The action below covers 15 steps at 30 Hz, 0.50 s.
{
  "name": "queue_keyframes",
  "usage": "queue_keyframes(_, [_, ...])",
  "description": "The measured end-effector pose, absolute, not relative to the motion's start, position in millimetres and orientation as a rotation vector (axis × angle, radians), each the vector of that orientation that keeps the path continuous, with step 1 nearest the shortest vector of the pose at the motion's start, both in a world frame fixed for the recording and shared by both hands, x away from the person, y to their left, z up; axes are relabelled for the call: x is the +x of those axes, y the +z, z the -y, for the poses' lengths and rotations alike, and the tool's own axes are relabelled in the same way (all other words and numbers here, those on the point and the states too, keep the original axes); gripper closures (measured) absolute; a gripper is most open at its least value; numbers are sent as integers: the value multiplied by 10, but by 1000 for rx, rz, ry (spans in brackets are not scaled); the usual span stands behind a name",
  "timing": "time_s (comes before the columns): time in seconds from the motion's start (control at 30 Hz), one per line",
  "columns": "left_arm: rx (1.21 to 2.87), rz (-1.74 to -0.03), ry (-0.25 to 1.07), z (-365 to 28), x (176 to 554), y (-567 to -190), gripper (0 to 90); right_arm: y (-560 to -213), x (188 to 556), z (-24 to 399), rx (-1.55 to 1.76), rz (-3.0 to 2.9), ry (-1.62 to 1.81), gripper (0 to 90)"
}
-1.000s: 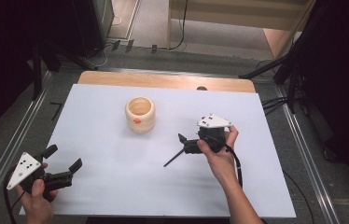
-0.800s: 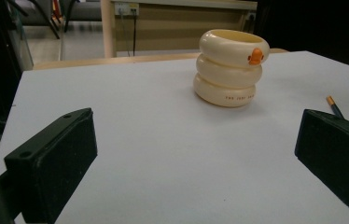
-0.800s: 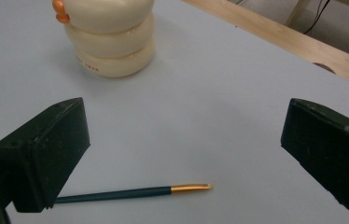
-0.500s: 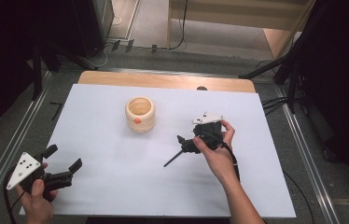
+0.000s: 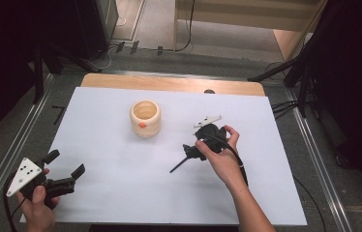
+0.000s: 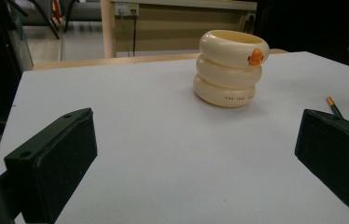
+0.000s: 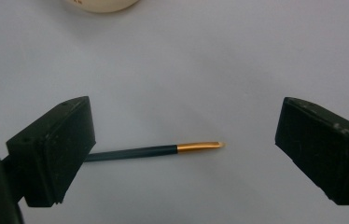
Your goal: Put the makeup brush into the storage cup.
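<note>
1 pen (image 7: 154,150) lies between the right gripper's (image 7: 184,149) spread jaws

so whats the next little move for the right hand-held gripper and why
Probably shift the right hand-held gripper sideways to centre the pencil between its jaws, then lower and close. The jaws stand wide open above the sheet, and the pencil lies flat with its gold tip mid-gap and its dark shaft running under one jaw.

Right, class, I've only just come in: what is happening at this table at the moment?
A person holds a gripper in each hand over a white table. The right gripper, jaws open, hangs over a dark pen with a gold tip lying flat. The left gripper, also open, sits at the near left corner. A cream holder shaped like stacked rings stands upright, untouched.
</note>
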<state>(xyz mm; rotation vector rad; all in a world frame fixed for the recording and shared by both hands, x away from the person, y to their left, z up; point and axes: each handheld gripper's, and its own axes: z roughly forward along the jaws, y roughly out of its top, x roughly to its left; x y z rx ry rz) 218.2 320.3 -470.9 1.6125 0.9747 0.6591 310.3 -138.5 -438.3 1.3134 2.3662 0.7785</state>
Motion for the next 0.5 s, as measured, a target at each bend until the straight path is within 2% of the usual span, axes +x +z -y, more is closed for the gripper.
queue_keyframes(0.5, [1614,-977,660,-3207,2188,-4711,0,-4509,3200,1295,1458,-2446,587,67])
